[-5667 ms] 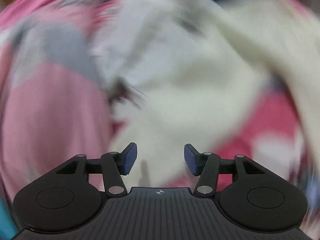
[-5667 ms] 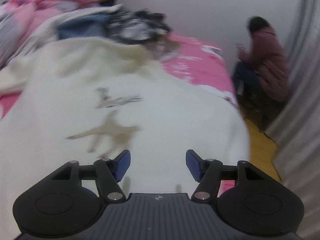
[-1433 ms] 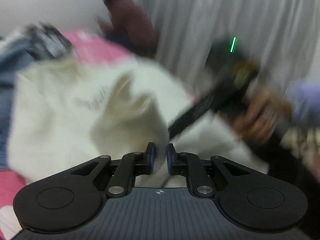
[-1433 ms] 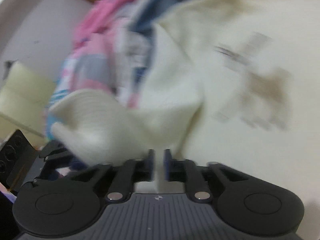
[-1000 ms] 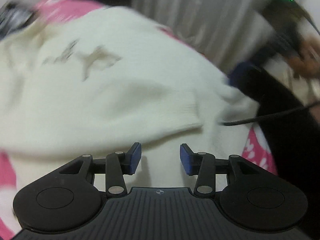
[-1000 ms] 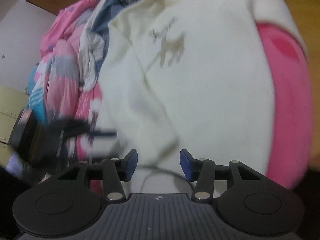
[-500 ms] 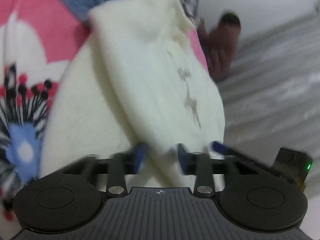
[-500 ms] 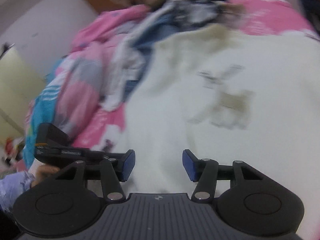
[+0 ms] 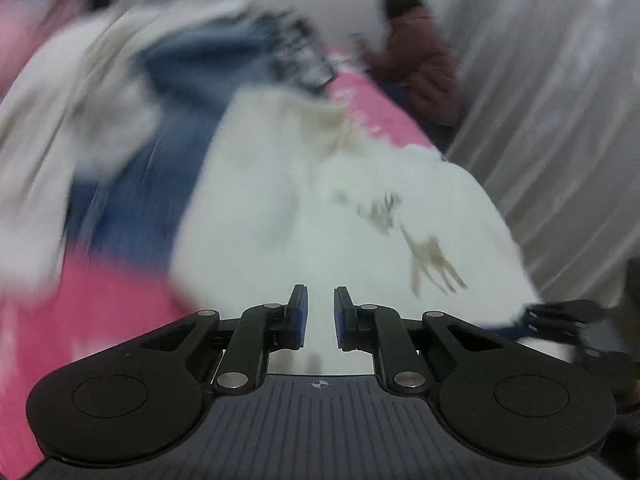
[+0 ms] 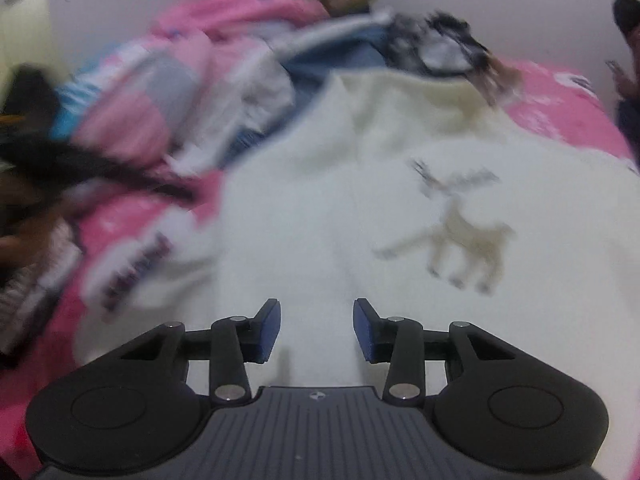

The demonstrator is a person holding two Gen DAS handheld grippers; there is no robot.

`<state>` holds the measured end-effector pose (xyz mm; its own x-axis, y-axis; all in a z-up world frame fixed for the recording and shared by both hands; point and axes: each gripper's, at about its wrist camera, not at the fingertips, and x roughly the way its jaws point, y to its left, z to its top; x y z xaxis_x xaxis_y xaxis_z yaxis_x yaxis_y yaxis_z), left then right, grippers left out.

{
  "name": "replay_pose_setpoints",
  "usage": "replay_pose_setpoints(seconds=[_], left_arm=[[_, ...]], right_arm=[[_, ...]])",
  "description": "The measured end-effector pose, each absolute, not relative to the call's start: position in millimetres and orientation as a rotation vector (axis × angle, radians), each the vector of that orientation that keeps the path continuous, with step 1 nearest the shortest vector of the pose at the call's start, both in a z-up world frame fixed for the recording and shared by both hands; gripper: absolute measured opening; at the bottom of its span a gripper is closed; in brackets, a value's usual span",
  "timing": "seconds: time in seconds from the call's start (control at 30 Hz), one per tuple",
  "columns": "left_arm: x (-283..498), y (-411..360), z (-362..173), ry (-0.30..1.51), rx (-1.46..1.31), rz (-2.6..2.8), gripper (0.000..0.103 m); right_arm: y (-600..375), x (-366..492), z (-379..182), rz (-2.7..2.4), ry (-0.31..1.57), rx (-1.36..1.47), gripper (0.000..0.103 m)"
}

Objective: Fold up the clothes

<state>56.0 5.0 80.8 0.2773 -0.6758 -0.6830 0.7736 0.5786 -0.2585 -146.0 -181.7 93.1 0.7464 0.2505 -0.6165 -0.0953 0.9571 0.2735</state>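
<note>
Bed: pink cover with flowers, under all the clothes.
Pile of clothes: pink, grey and blue things heaped at the far side, touching the top edge of the sweater.
Sweater: cream, spread on the bed, deer picture facing up; left side looks folded in over the body, though too blurry to be sure.
Left tongs: almost closed, just a thin gap; white cloth seen in the gap, but cannot tell if pinched or only lying below.
Right tongs: wide open, holding nothing, hanging right over the near part of the sweater.
Could go wrong: a fast pull could drag the whole sweater and undo the fold; soft knit bunches easily.
Could go wrong: a grab too deep could catch the bed cover too, and lift both.
Could go wrong: top edge could snag on the pile, since they touch.
Could go wrong: both tongs close together near the hem, so a bump is possible.
</note>
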Motion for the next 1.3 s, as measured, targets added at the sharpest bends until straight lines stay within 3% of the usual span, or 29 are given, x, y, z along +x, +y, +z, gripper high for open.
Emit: replay_pose_setpoints(seconds=[0.13, 0.23, 0.37, 0.63, 0.87, 1.03, 1.13, 1.3], left_arm=[[101.2, -35.3, 54.0, 0.807, 0.344, -0.977, 0.007], [150.3, -37.5, 33.0, 0.903, 0.164, -0.946, 0.004], [179.2, -59.9, 37.3, 0.768, 0.154, -0.918, 0.004], [240.7, -96.1, 49.7, 0.731, 0.009, -0.871, 0.004], [190.4, -55.3, 85.1, 0.677, 0.054, -0.95, 0.002], [132.4, -7.8, 61.2, 0.72, 0.254, -0.915, 0.003], [119.9, 14.8, 30.8, 0.807, 0.292, -0.874, 0.002], [89.1, 44.2, 25.4, 0.857, 0.322, -0.85, 0.002]], right_arm=[[-170.8, -127.1, 70.2, 0.209, 0.768, 0.222, 0.051], [-162.4, -131.5, 57.3, 0.205, 0.761, 0.148, 0.05], [-158.7, -141.3, 55.8, 0.193, 0.764, 0.121, 0.05], [-162.5, -148.0, 58.4, 0.187, 0.773, 0.138, 0.05], [-163.8, -143.5, 70.7, 0.176, 0.797, 0.18, 0.05], [-165.8, -115.6, 96.3, 0.203, 0.724, 0.149, 0.053], [-160.0, -78.3, 72.4, 0.154, 0.799, 0.124, 0.051], [-157.2, -73.2, 61.2, 0.127, 0.809, 0.072, 0.051]])
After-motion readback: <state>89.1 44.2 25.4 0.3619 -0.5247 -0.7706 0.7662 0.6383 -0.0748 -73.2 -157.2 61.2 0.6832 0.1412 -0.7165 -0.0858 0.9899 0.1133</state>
